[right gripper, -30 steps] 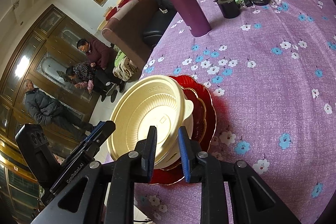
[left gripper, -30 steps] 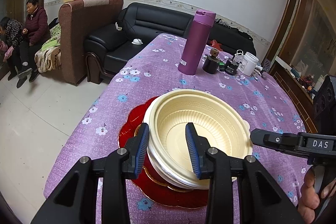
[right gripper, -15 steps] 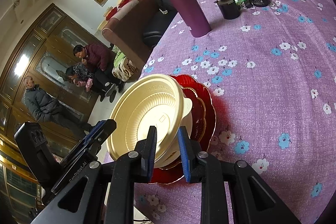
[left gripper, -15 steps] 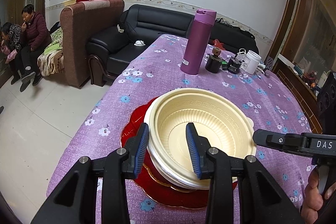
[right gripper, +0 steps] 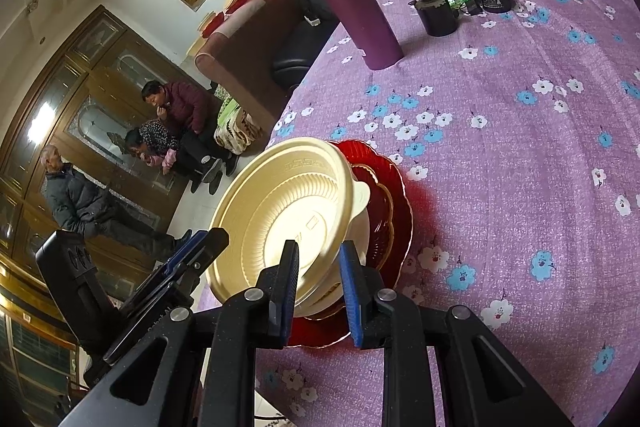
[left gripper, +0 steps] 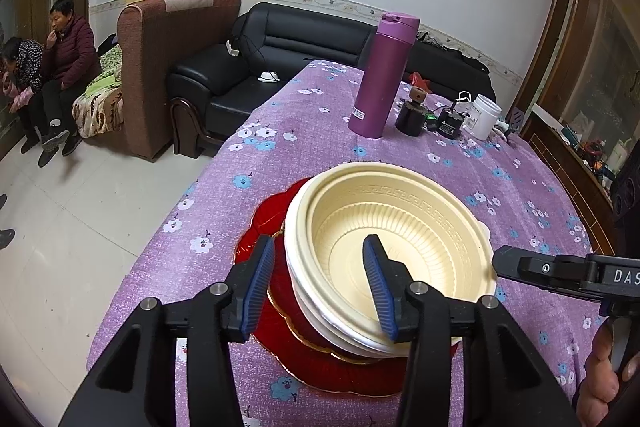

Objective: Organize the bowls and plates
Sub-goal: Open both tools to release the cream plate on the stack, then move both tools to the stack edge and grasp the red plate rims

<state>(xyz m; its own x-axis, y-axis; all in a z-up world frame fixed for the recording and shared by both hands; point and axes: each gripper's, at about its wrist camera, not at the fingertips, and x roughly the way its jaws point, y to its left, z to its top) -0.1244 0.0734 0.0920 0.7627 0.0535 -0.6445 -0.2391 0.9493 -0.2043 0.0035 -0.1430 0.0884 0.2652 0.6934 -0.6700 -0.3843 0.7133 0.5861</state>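
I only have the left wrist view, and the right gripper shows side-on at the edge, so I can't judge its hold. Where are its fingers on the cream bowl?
Observer: The right gripper straddles the cream bowl's near wall, one finger inside and one outside, apparently pinching it.
Operator: Is anything under that wall on its side?
Observer: Yes, the red plates reach under it, and their edge shows below the fingers.
Operator: Is anyone nearby besides the two seated people?
Observer: A third person in a dark jacket is by the glass-doored cabinet.
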